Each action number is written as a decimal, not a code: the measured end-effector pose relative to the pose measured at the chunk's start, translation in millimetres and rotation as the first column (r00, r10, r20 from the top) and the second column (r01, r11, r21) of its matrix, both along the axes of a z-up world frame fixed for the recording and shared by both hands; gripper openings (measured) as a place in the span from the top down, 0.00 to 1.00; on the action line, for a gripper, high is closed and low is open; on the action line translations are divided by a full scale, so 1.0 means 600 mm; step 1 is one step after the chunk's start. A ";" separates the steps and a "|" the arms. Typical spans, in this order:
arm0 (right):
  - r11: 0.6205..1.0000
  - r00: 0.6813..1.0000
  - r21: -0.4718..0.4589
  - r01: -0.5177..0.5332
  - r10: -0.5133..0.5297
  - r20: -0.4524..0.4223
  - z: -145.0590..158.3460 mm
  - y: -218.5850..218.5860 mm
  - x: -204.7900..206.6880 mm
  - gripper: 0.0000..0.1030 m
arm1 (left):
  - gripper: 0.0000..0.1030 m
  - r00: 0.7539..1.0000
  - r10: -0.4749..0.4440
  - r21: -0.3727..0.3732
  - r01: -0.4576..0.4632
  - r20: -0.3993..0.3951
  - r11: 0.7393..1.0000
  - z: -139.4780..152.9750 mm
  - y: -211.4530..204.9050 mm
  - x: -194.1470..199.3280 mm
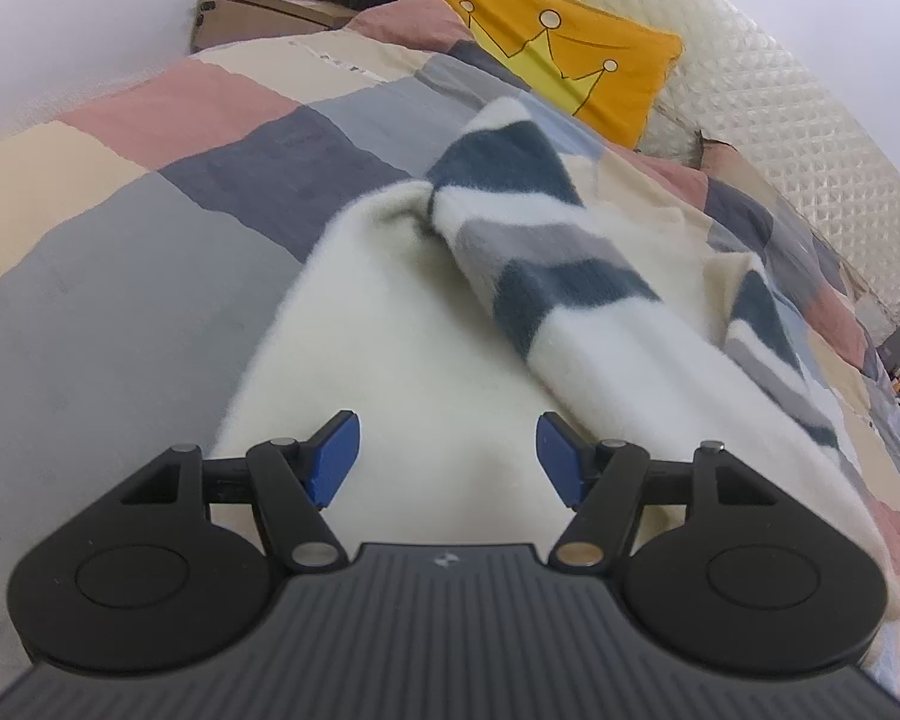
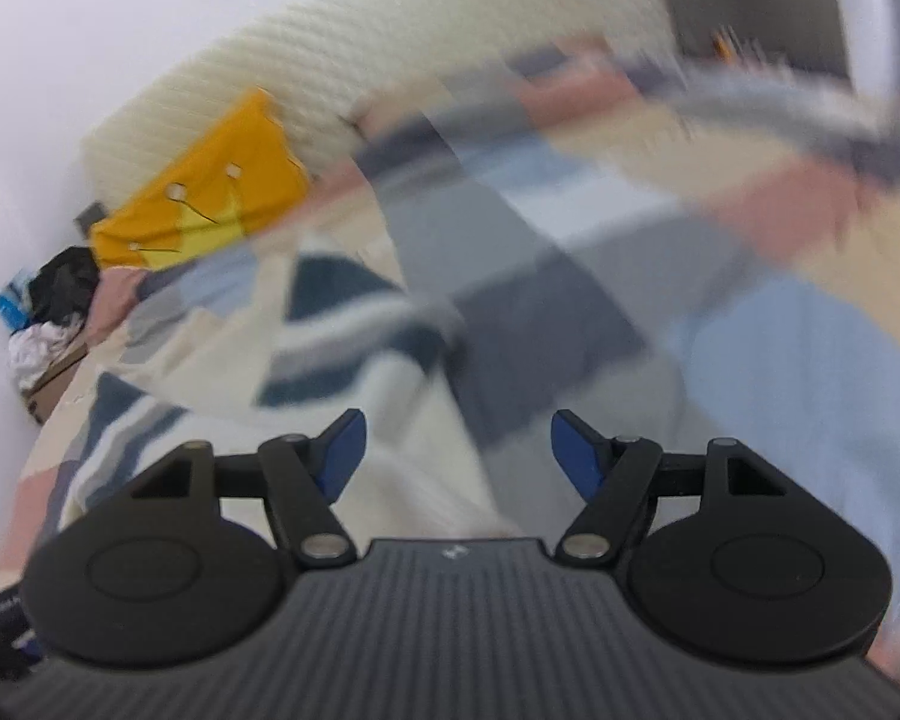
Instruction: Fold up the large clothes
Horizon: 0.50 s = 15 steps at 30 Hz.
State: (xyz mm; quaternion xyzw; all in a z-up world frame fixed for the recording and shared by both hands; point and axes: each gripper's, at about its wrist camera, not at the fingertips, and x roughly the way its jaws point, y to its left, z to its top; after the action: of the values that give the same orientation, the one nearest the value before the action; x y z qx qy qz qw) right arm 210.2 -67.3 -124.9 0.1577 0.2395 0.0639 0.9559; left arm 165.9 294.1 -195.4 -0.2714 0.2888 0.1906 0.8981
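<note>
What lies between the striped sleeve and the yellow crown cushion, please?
Only bare patchwork bedspread separates the striped sleeve from the yellow crown cushion, in the left wrist view.

fuzzy fleece garment, matt patchwork bedspread

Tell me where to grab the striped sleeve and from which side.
Grip the sleeve near its far striped end, coming down from above, jaws across its width. It lies as a raised roll diagonally over the cream sweater, so that end probably pinches cleanly. The left gripper is open and nearest.
</note>
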 end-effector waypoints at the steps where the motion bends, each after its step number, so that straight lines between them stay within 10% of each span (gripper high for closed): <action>1: 1.000 0.999 -0.020 -0.010 0.011 0.044 0.010 0.004 -0.006 0.31 | 0.32 1.000 0.004 0.002 -0.004 0.000 1.000 0.001 0.000 0.000; 15: 0.909 0.913 -0.090 -0.408 0.408 -0.022 -0.011 0.112 0.020 0.26 | 0.24 0.995 -0.097 0.235 0.102 -0.030 0.967 0.101 0.016 0.121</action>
State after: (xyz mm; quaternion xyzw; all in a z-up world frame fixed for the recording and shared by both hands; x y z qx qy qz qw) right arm 221.9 -0.3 -131.5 0.0599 0.2710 0.2507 0.9274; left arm 238.8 303.7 -135.1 -0.1460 0.2853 0.1807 0.9299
